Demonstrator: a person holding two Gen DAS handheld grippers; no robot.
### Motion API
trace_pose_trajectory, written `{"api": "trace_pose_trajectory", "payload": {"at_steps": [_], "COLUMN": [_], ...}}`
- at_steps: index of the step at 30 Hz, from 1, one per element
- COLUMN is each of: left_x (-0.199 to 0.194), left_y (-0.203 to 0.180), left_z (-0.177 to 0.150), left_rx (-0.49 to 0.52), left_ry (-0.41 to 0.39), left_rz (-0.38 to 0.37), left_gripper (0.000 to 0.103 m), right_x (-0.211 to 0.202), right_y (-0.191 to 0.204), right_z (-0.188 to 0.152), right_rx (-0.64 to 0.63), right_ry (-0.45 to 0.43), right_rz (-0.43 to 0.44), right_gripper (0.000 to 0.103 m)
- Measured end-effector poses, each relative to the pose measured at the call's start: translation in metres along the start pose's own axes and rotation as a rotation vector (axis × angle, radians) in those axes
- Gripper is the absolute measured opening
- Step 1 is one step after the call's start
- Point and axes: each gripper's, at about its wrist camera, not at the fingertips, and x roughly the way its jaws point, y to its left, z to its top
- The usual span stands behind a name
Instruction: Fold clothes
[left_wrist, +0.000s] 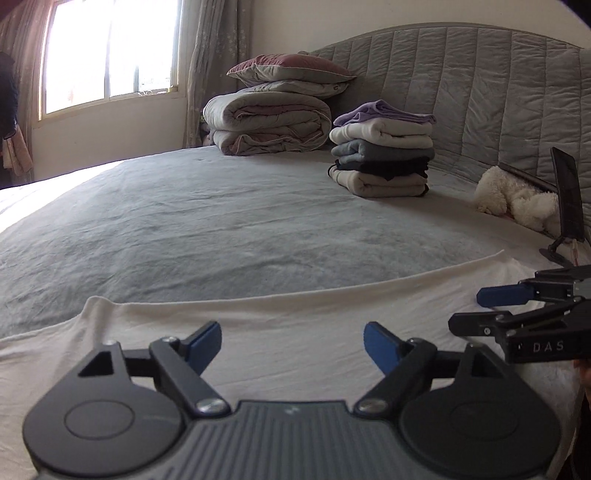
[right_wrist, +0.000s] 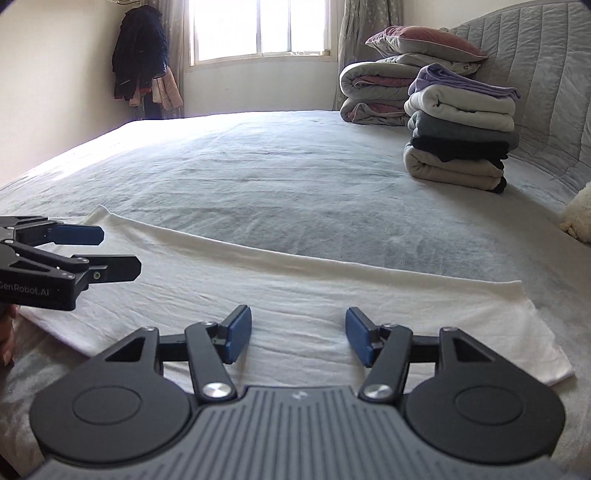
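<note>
Lying flat across the lower half of both frames, on the grey bed (left_wrist: 221, 229): a white garment (left_wrist: 295, 332), wrinkled, with one long folded edge running across the middle. Cut off at the lower left of the left wrist view and hidden partly under the gripper bodies, so hard to say what kind of garment. One corner visible at the right of the right wrist view.

Left gripper (left_wrist: 293, 345) at bottom centre, jaws wide apart, blue pads empty above the cloth. Right gripper (right_wrist: 298, 336) the same, jaws apart, holding nothing. Readable on the right gripper's side at the right edge of the left view: "DAS". Readable on the left gripper's side at the left edge of the right view: "GenRobot.AI", first letter cut.

Standing at upper right near the headboard: a stack of folded clothes (right_wrist: 461, 125), purple on top. Behind it, rolled quilts (left_wrist: 269, 122) with pillows. At the right edge, a white plush toy (left_wrist: 517, 199), partly hidden.
</note>
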Motion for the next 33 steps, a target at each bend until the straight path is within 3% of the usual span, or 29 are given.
{"api": "trace_pose_trajectory", "payload": {"at_steps": [3, 15, 22, 33], "left_x": [-0.009, -0.009, -0.007, -0.007], "left_y": [0.005, 0.030, 0.026, 0.028], "left_z": [-0.004, -0.012, -0.013, -0.012], "left_rx": [-0.021, -0.133, -0.098, -0.110], "left_ry": [-0.004, 0.076, 0.093, 0.089], "left_rz": [0.003, 0.099, 0.113, 0.118], "left_gripper": [0.088, 0.090, 0.093, 0.094], "right_x": [-0.002, -0.017, -0.026, -0.035], "right_y": [-0.006, -0.067, -0.107, -0.113], "right_z": [-0.010, -0.027, -0.034, -0.039], "right_rx": [0.020, 0.155, 0.239, 0.224], "right_ry": [-0.012, -0.060, -0.088, -0.105], "right_rz": [-0.037, -0.197, -0.292, -0.392], "right_gripper": [0.073, 0.073, 0.073, 0.073]}}
